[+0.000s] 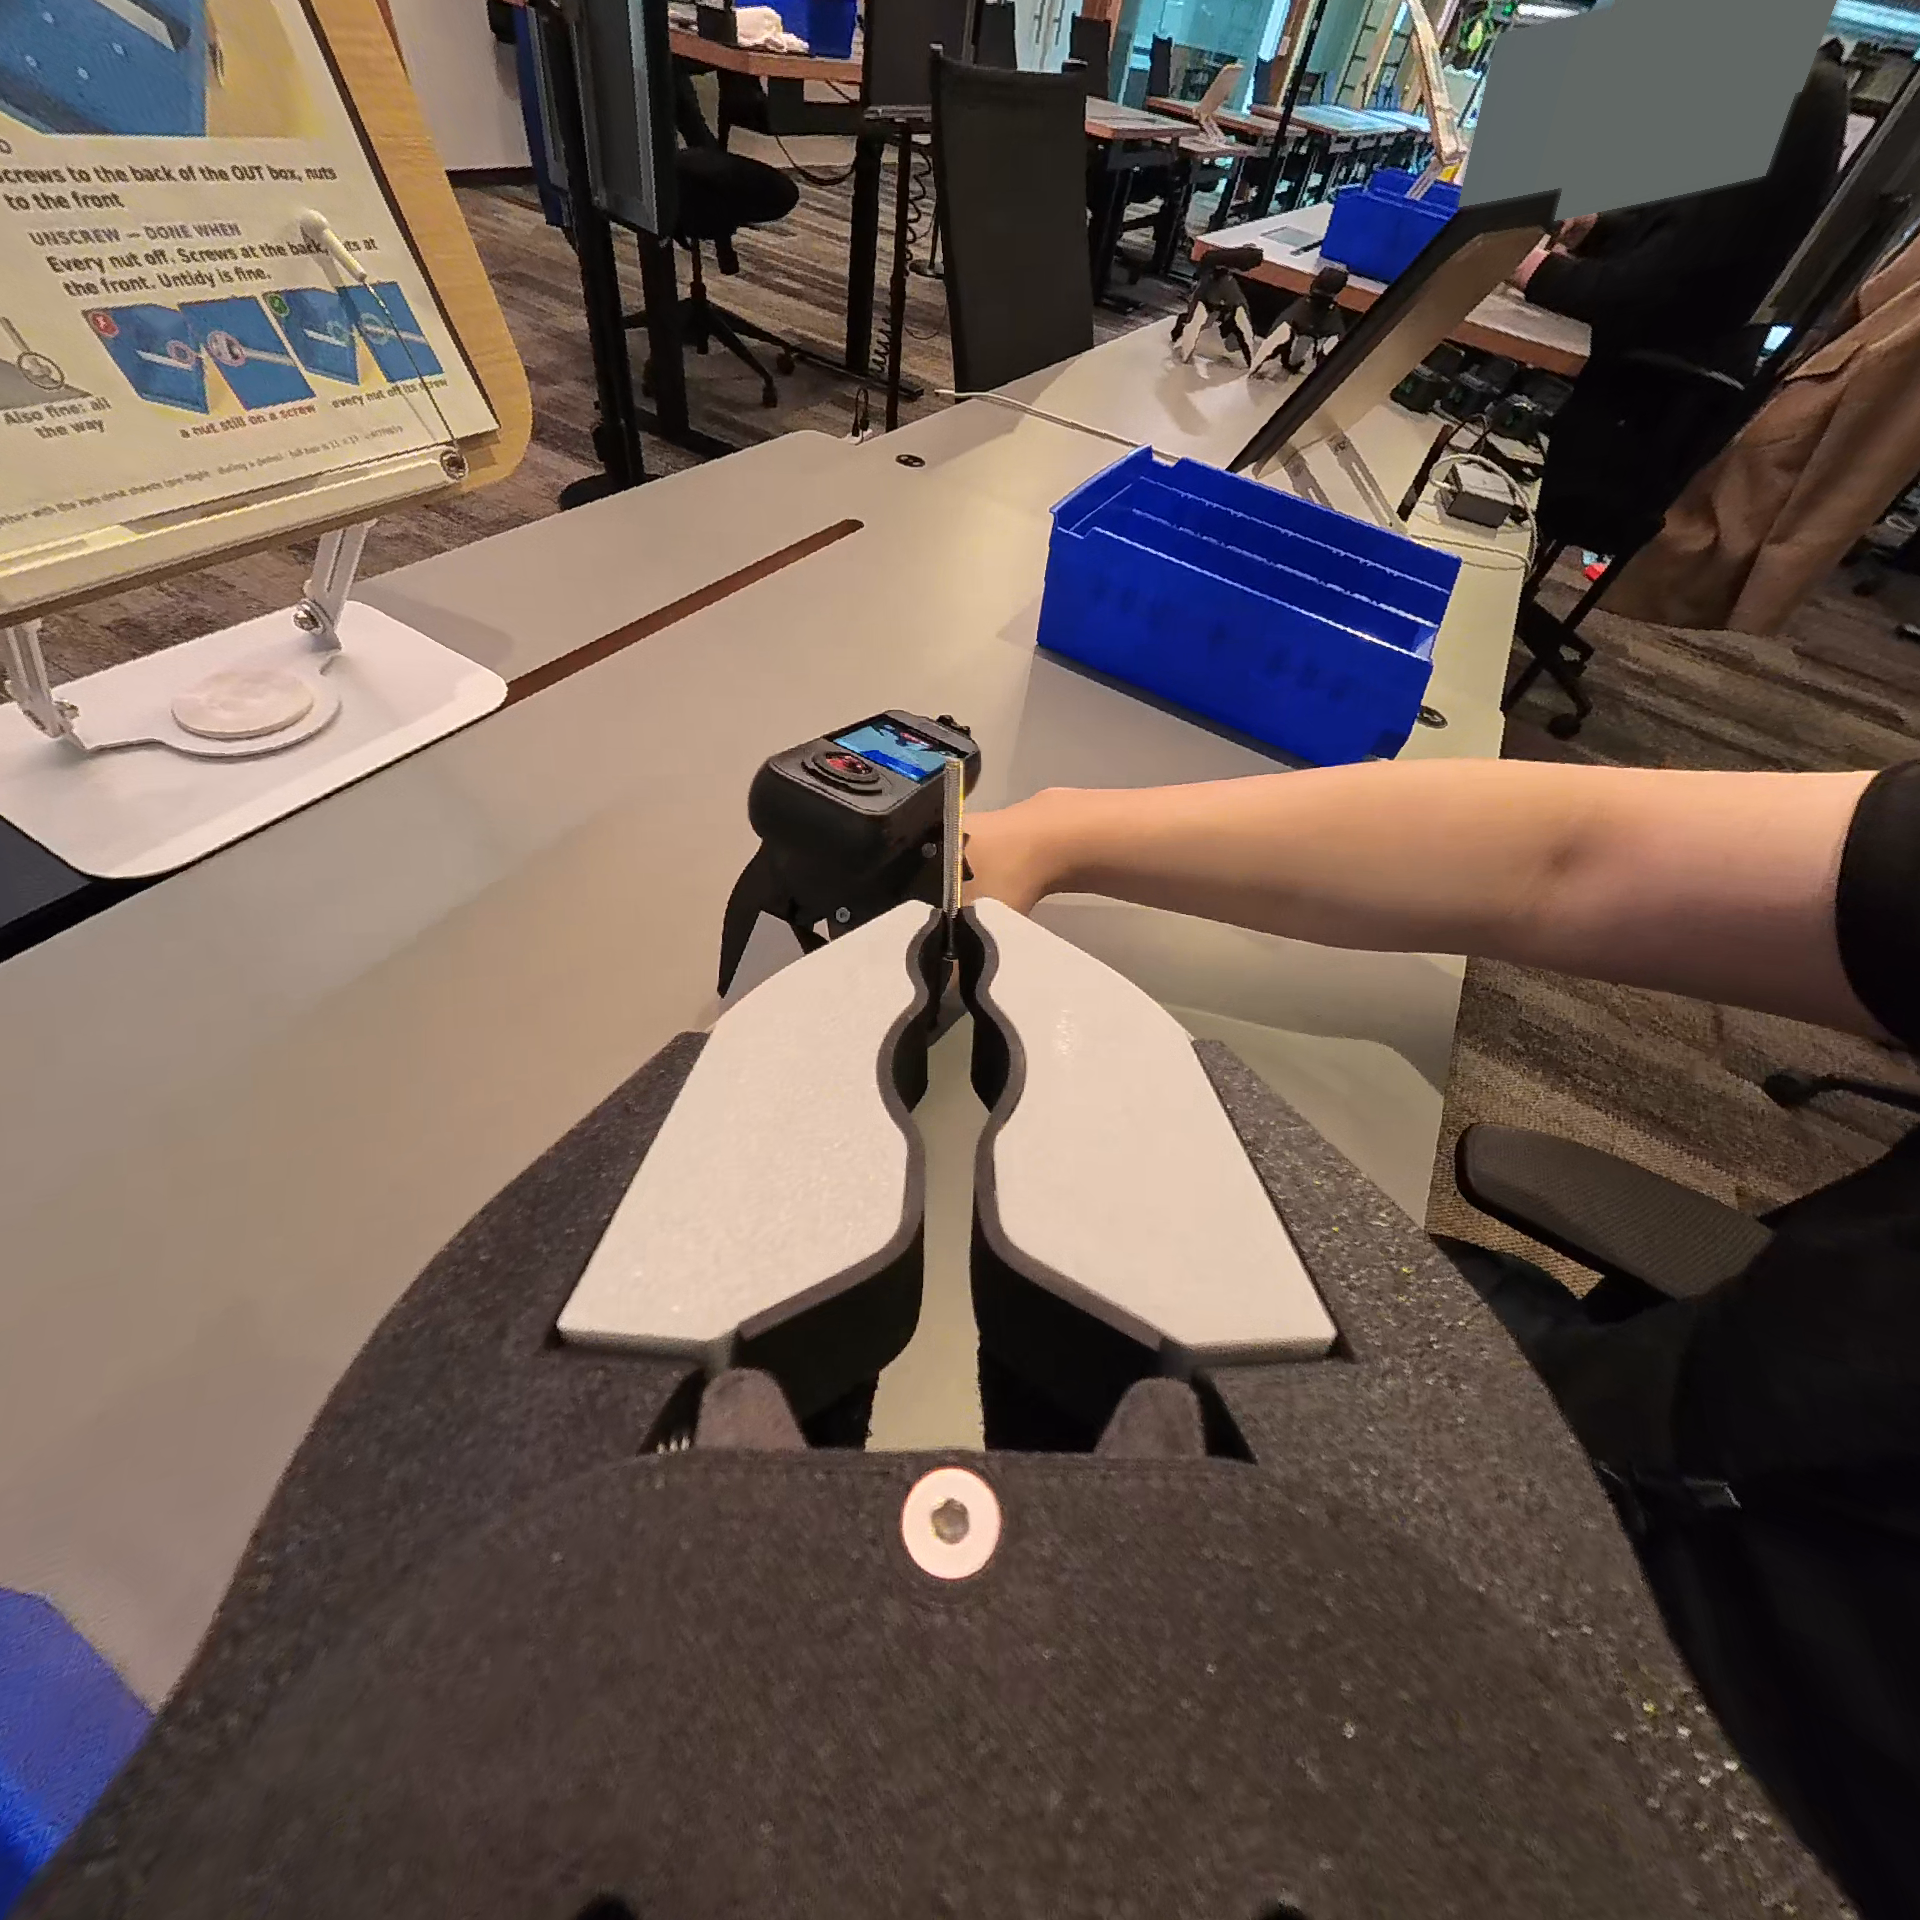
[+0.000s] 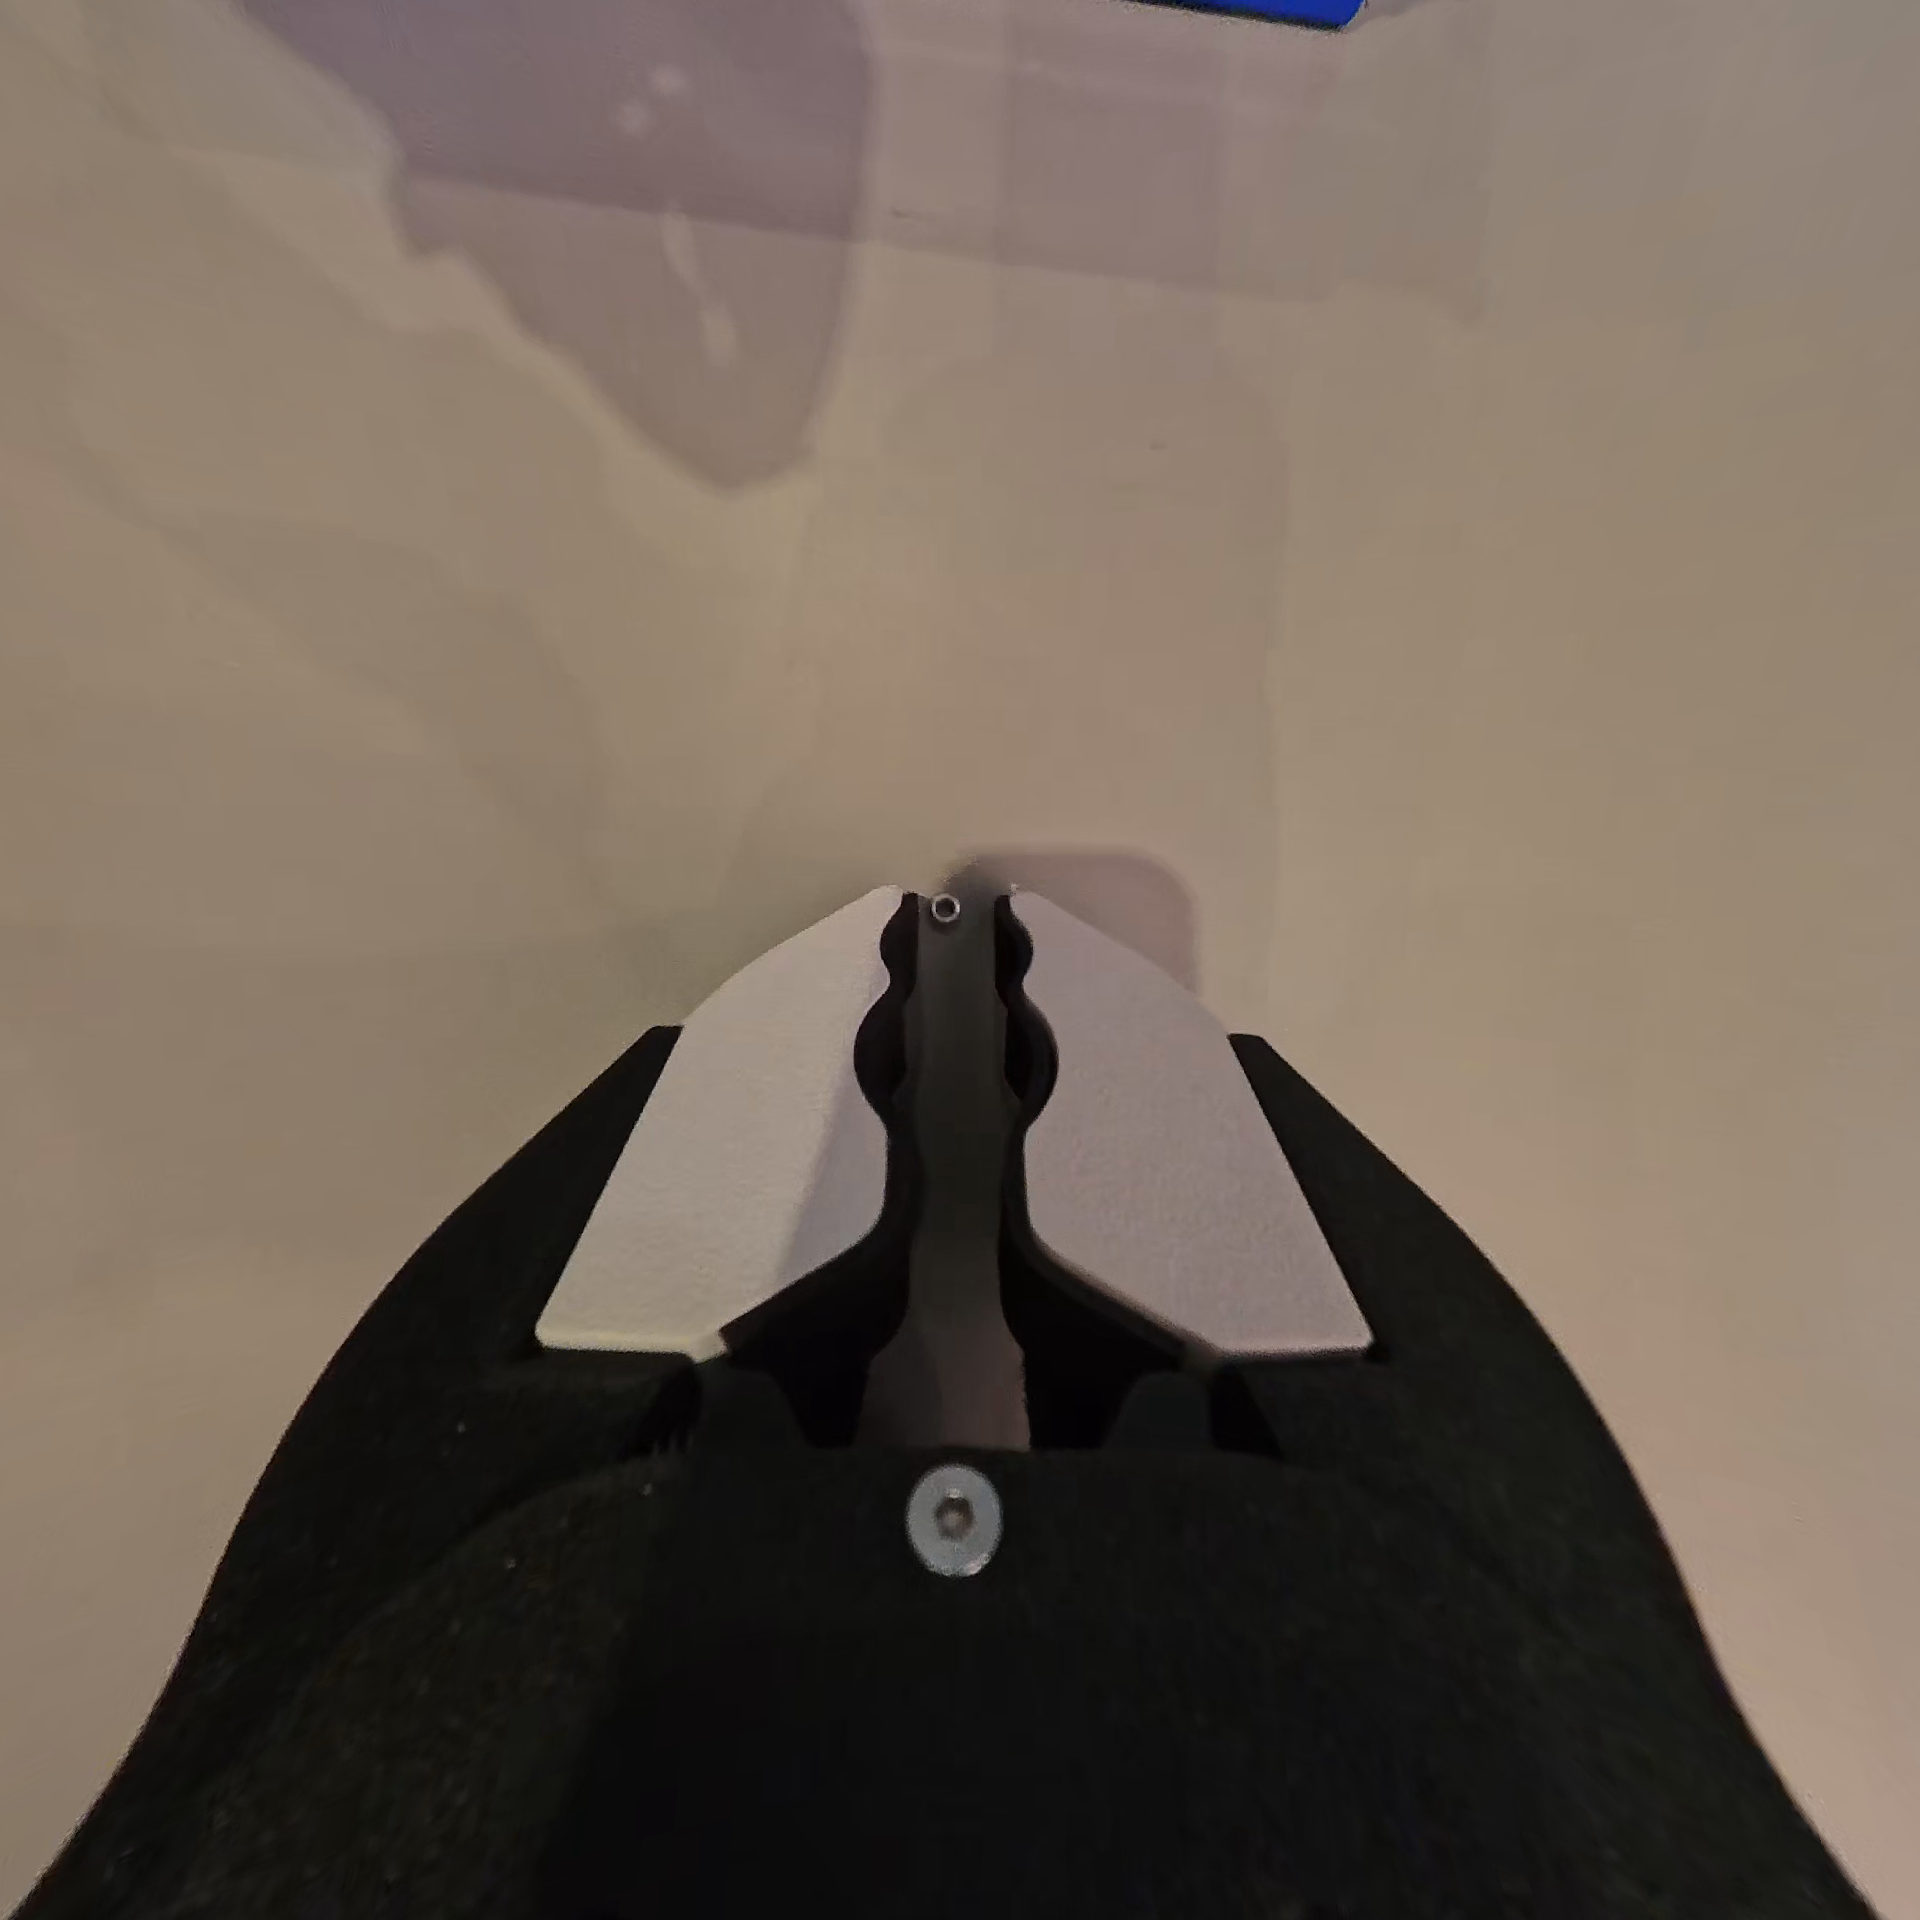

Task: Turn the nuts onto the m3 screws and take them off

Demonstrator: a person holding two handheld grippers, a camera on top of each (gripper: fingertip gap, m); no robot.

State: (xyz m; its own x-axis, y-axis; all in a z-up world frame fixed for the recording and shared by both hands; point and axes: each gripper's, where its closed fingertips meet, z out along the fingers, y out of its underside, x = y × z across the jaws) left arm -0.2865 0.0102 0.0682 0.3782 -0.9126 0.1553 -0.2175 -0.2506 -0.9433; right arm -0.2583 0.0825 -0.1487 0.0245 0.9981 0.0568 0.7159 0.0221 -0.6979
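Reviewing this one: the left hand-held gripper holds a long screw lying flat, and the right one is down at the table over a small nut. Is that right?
Not quite. In the left wrist view the left hand-held gripper holds the screw standing upright, not flat. The rest holds: the right wrist view shows the right hand-held gripper low over the table, with the small nut between its tips.

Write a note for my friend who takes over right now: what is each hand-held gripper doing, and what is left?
Left hand-held gripper: shut on the screw, which stands upright from its tips.
Right hand-held gripper: pointed down at the table, fingers slightly apart around the nut lying there; not yet pinched.
Blue bin: on the table, farther off.
Done: screw picked up.
Left: grab the nut, turn it onto the screw, then take it off.
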